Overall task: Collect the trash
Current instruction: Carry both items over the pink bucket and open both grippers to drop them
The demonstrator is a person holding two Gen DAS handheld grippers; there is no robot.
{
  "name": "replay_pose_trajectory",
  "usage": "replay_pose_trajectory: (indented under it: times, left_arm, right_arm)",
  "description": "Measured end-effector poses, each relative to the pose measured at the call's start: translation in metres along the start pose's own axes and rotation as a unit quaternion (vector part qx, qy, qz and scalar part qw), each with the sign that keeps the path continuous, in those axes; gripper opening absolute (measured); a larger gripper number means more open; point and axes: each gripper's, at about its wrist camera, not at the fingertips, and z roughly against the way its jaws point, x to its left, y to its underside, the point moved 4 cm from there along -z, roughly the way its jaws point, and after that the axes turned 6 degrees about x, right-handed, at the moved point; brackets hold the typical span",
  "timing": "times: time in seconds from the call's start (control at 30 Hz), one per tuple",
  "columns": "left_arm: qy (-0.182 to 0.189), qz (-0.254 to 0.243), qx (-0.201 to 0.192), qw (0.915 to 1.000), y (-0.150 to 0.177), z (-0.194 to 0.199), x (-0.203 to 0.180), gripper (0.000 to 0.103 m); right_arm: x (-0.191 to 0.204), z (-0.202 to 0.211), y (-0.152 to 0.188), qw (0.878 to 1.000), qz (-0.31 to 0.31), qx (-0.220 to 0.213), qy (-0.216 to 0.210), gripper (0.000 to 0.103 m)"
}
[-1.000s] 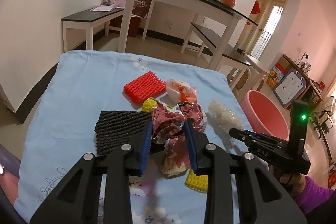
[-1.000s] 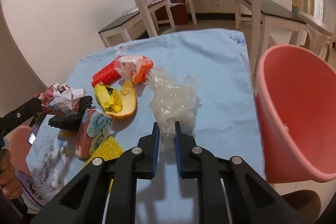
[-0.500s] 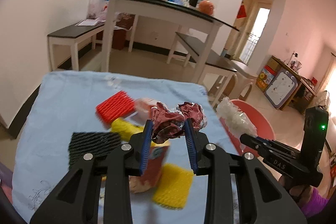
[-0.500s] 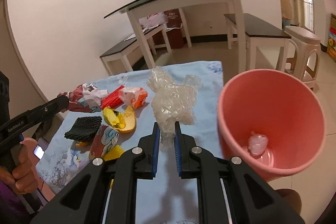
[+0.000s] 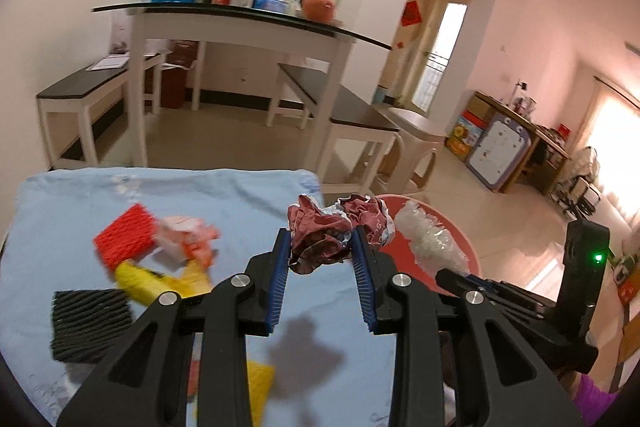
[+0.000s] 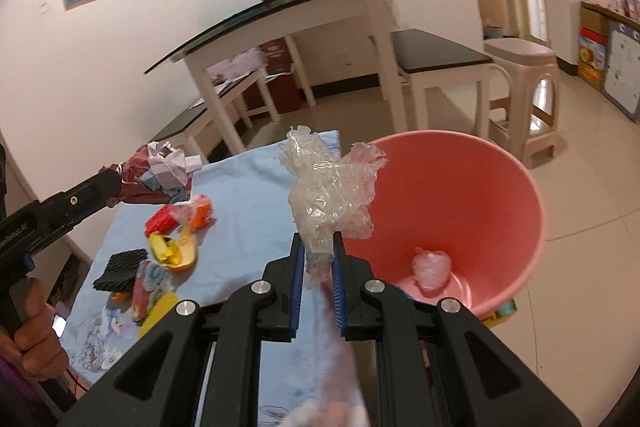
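My left gripper (image 5: 320,243) is shut on a crumpled maroon wrapper (image 5: 328,233) and holds it above the blue cloth near the table's right edge; it also shows in the right wrist view (image 6: 156,175). My right gripper (image 6: 318,247) is shut on a crumpled clear plastic wrap (image 6: 330,195), held at the left rim of the pink bucket (image 6: 500,195). The clear wrap also shows in the left wrist view (image 5: 428,239), over the bucket (image 5: 464,247). A small pinkish wad (image 6: 432,267) lies in the bucket.
On the blue cloth (image 5: 80,203) lie a red foam net (image 5: 124,237), an orange-white wrapper (image 5: 188,241), a yellow peel (image 5: 160,281), a black foam net (image 5: 90,323) and a yellow net (image 5: 258,387). White tables, benches and a stool (image 6: 524,99) stand behind.
Both grippers have lifted their trash off the cloth and moved right toward the pink bucket. The clear wrap now hangs at the bucket's rim.
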Motion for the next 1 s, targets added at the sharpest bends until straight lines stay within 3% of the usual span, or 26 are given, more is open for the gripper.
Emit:
replay_pose_trajectory:
  times: [0.53, 1.0]
  left_arm:
    - [0.042, -0.065, 0.057, 0.9954, 0.013, -0.067, -0.072, 0.031]
    - [0.042, -0.092, 0.096, 0.9902, 0.022, -0.105, -0.088, 0.031]
  right_arm:
    - [-0.063, 0.005, 0.004, 0.997, -0.054, -0.001, 0.051, 0.013]
    - [-0.083, -0.004, 0.006, 0.995, -0.073, 0.008, 0.069, 0.015]
